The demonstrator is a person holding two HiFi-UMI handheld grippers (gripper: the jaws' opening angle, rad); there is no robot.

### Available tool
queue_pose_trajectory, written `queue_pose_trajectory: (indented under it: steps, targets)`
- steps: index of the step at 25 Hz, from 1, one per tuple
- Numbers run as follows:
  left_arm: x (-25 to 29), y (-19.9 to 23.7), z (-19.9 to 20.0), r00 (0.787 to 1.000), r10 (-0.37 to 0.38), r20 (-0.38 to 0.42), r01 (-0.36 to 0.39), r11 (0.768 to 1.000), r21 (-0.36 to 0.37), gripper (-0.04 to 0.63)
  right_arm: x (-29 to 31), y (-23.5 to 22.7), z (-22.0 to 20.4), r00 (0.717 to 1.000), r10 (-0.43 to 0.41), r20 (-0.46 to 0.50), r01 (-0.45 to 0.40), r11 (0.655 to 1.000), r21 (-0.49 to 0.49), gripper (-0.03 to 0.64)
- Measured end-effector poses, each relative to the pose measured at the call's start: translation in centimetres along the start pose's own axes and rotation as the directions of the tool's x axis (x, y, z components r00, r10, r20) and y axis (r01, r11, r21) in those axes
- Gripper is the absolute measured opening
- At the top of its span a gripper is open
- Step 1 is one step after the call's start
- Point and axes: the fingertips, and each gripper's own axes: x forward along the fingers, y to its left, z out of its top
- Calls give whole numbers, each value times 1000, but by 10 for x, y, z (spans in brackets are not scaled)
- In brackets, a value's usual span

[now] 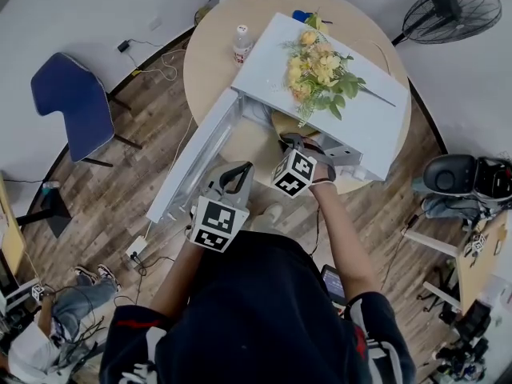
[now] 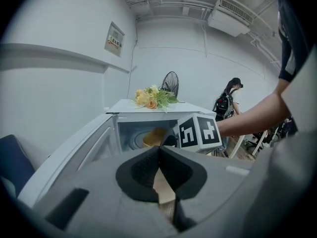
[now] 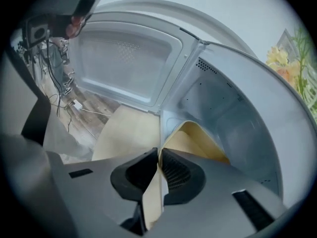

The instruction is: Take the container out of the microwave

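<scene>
**Head view:** The microwave (image 1: 264, 70) stands on the table (image 1: 212, 62) with its door (image 1: 196, 162) swung wide. The right gripper (image 1: 290, 140) reaches into the cavity, where the container (image 1: 282, 124) shows as a tan patch just inside the mouth. The left gripper (image 1: 238, 170) hangs near the door and touches nothing.

**Left gripper view:** Its pads are pressed together with nothing between them. The container sits on the cavity floor behind the right gripper's cube.

**Right gripper view:** The jaws are pinched on the container's thin near rim, and the wall stands between the pads. The mouth faces up. The rim reads as an oval whose long axis seems to run from the jaws toward the back wall, though the wide lens may be stretching it.

**What could go wrong:**
- A one-sided hold on a thin rim will probably let the far side sag, or the rim slip free.
- A low pull could catch the base on the cavity's front lip.
- With the left gripper idle, nothing supports the underside.
</scene>
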Motion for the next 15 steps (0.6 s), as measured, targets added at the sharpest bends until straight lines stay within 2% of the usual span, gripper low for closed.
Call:
queue_pose_trajectory:
  steps: [4,15]
  targets:
    - [-7,1,2,1000,13,8,-13,1000,0,14,-16,15,2,999,45,10,-45,999,24,28]
    - [-22,-4,14,998,35,51,-36,999,30,14,-66,68,14,990,133,51,-132,991,-24,26]
